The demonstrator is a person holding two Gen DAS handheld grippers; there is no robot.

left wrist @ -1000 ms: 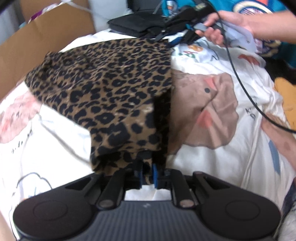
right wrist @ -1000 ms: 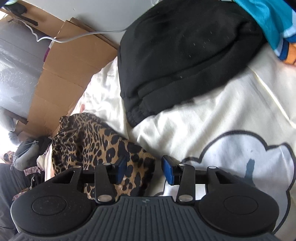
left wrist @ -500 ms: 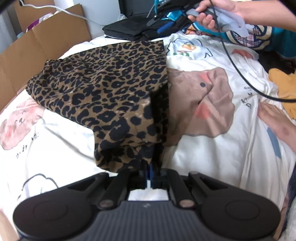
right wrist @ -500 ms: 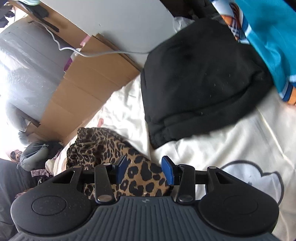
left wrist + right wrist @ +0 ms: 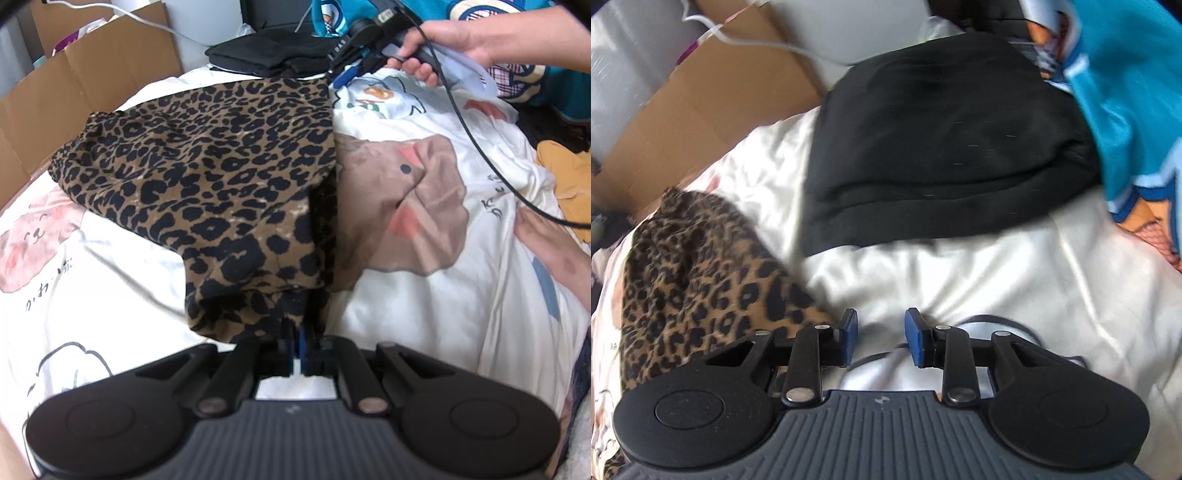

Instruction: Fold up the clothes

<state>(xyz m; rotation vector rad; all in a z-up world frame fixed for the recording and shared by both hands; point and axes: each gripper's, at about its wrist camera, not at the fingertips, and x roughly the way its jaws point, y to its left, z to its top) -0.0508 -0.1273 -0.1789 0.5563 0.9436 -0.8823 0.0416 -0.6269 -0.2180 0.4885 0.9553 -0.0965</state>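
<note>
Leopard-print brown-and-black fabric garment (image 5: 221,177) lying half-folded on white cartoon-print bed sheet (image 5: 461,295); left gripper (image 5: 297,347) jaws clenching its near hem. Right gripper (image 5: 879,332) jaws just been closing, nothing between them, nearing far corner for next fold.

Left gripper (image 5: 297,345) clamped tight, right gripper (image 5: 881,334) narrowing — nothing between.
</note>
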